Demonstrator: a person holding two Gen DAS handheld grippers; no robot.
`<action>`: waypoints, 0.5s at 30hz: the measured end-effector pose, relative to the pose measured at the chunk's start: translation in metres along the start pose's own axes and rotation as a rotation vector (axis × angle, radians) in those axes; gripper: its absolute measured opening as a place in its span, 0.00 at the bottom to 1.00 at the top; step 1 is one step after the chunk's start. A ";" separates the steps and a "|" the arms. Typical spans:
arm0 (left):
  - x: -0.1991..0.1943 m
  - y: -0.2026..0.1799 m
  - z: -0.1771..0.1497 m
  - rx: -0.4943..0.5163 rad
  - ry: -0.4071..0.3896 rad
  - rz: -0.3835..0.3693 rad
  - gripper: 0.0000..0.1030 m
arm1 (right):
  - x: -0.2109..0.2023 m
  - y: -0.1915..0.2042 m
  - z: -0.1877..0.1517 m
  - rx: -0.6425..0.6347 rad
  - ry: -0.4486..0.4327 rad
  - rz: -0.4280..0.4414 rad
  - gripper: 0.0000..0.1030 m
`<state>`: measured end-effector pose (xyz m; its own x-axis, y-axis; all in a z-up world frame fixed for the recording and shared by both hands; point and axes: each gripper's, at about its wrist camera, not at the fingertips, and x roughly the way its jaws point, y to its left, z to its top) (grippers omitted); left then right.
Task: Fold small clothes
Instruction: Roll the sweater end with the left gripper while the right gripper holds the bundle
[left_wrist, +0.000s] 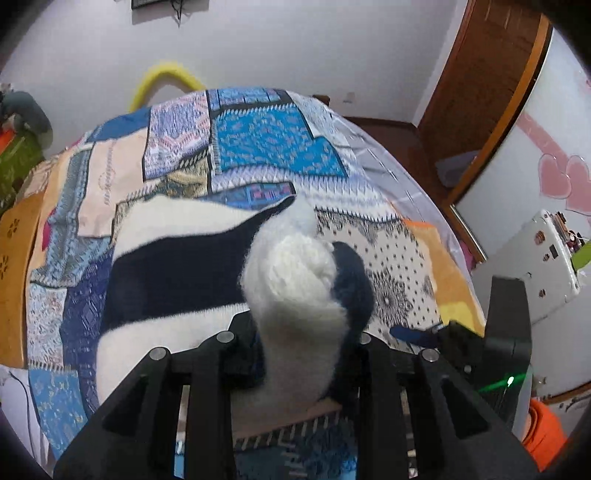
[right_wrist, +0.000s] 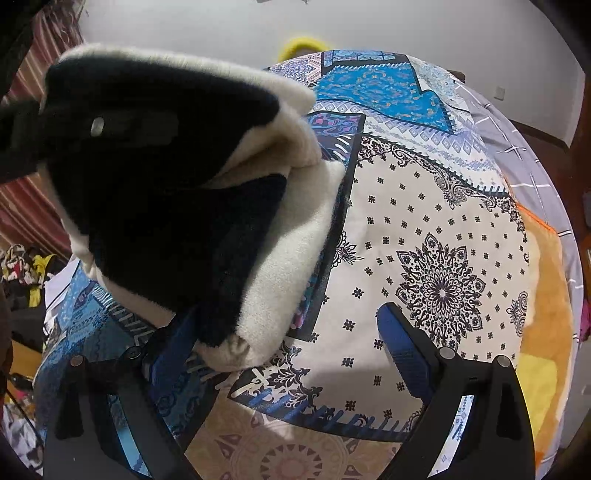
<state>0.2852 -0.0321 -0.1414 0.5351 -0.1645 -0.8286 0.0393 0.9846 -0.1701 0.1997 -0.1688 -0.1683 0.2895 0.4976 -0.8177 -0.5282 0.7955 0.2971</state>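
Note:
A small fuzzy garment with white and dark navy stripes lies on the patchwork bedspread. My left gripper is shut on a bunched fold of it and holds that part up; the jaws are mostly hidden by fabric. In the right wrist view the lifted garment hangs at the left, with the left gripper's black body against it. My right gripper is open with blue-padded fingers; its left finger sits under the garment's lower edge, the right finger is over bare bedspread.
The bedspread covers a bed. A yellow curved object stands behind it by the wall. A wooden door frame and a white appliance are at the right. Cluttered clothes lie at the left.

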 end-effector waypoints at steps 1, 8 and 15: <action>0.000 0.001 -0.001 -0.002 0.006 -0.003 0.26 | -0.001 0.000 0.000 0.000 -0.001 -0.003 0.92; -0.013 0.001 -0.015 0.014 0.015 -0.015 0.62 | -0.021 0.003 -0.001 -0.007 -0.021 -0.036 0.92; -0.044 0.015 -0.026 -0.007 -0.013 -0.006 0.74 | -0.051 0.013 0.003 -0.015 -0.077 -0.043 0.92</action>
<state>0.2400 -0.0115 -0.1215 0.5456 -0.1694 -0.8208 0.0364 0.9832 -0.1787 0.1804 -0.1826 -0.1209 0.3725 0.4883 -0.7892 -0.5258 0.8118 0.2541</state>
